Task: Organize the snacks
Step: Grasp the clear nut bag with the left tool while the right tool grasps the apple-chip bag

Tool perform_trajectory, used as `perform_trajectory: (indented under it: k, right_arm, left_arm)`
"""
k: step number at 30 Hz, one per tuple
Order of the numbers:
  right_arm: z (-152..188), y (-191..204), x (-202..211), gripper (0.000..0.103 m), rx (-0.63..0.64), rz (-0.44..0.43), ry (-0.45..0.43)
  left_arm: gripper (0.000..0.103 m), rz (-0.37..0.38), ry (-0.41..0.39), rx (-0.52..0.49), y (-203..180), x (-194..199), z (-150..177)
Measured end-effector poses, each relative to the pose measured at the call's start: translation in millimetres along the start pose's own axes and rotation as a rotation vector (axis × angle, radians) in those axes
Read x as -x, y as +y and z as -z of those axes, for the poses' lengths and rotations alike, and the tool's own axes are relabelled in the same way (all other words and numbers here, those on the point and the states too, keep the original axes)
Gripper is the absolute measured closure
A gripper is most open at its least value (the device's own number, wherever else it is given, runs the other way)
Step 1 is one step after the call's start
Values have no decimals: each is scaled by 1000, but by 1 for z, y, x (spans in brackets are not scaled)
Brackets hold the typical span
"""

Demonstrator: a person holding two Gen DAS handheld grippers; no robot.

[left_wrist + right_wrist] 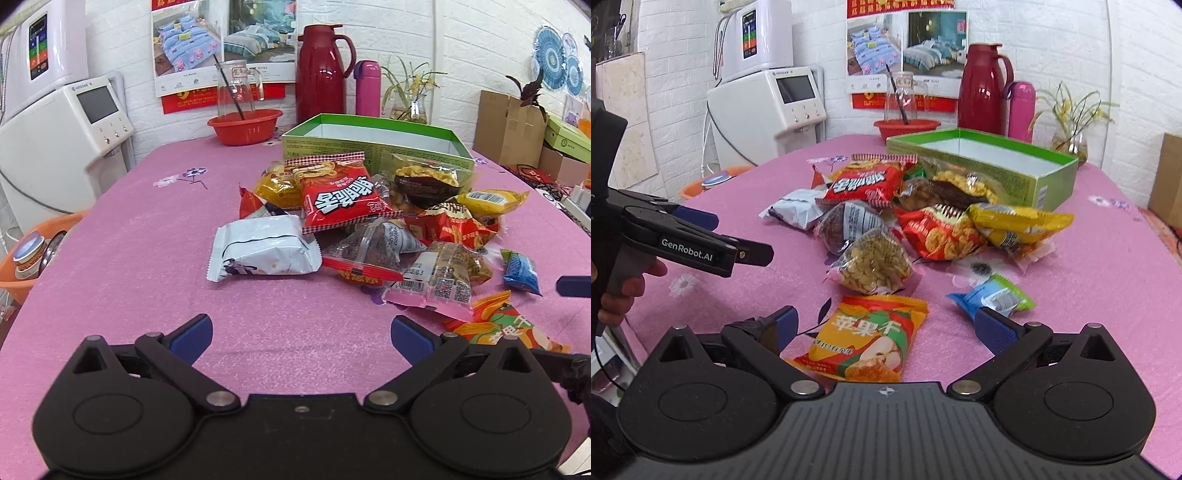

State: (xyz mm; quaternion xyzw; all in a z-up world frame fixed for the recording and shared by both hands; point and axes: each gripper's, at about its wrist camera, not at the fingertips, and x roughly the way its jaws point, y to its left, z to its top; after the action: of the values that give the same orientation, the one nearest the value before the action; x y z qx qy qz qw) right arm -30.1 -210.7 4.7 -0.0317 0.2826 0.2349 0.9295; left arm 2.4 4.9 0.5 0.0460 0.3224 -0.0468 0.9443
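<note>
1. Bench (110, 258), covered in a pink flowered cloth; carries every item below.
2. Green cardboard box (1015, 147), lid off, inside bare; at the far side of the snack pile, well beyond both grippers.
3. Snack pile (369, 221), loose packets heaped just in front of the box, ahead and to the right of the left gripper.
4. Left gripper (301, 334), fingers spread wide, nothing between them; poised over bare cloth short of the pile.
5. Right gripper (884, 328), fingers spread wide, grasping nothing; low over the bench.
6. Red noodle-snack packet (338, 192), lying on top of the pile.
7. White wrapped packet (262, 247), at the pile's near left edge, straight ahead of the left gripper.
8. Orange dried-apple packet (868, 339), flat on the cloth, lying between the right gripper's fingers, untouched.
9. Small blue packet (993, 295), just beyond the right gripper's right finger.
</note>
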Motion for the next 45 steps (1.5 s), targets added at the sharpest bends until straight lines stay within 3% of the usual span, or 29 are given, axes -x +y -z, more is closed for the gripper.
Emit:
perform_trajectory:
  k: [4,8,13,16,18,19,20,23,25,26,27,31,33,37,38,39,41,45]
  right_arm:
    - [2,4,-5,0,1,-55,38]
    - [4,13,-13,0,6,-58,61]
    - [11,12,-17,0,23,-29,70]
    - [15,-2,-12,0,7,-21,62]
    - [18,-12,-7,0,-1,11,58]
    - [20,-18,-5,0,-9,29,58]
    - [21,-23,-2,0,-16,42,56]
    - [25,-35,3,0,-34,62,48]
    - [27,-39,6,0,-41,70,41]
    - [27,-40,6,0,-44,70,39]
    - [28,-41,6,0,-48,65,37]
    - [26,-45,3,0,-49,48,28]
    - [24,-45,0,0,-47,45,29]
    - [21,-46,-6,0,-47,47,34]
    - [20,-45,-7,0,-43,52,36]
    - [19,-44,-9,0,-38,58,40]
    - [19,-40,-11,0,-22,75,48]
    - [20,-37,-11,0,2,99,42]
  left_arm:
    - [0,11,-19,-13,-1,5,0]
    - [0,49,-34,-5,-1,10,-1]
    - [0,140,-36,-4,-12,10,-6]
    - [0,239,-64,-24,-27,9,-14]
    - [13,303,-72,-45,-38,5,-21]
    - [14,321,-74,-61,-45,0,-24]
    - [16,324,-71,-78,-51,-5,-27]
    - [42,322,-47,-127,-67,-26,-35]
    - [49,325,-23,-143,-72,-41,-39]
    - [65,327,-5,-145,-73,-48,-41]
    - [72,330,15,-141,-73,-55,-43]
    - [71,368,68,-122,-70,-71,-44]
    - [78,377,94,-130,-71,-76,-41]
    - [66,394,103,-115,-70,-78,-38]
    - [50,393,101,-109,-70,-80,-39]
    - [46,391,97,-106,-70,-80,-39]
    - [51,382,90,-119,-72,-80,-38]
    - [72,381,78,-122,-72,-76,-36]
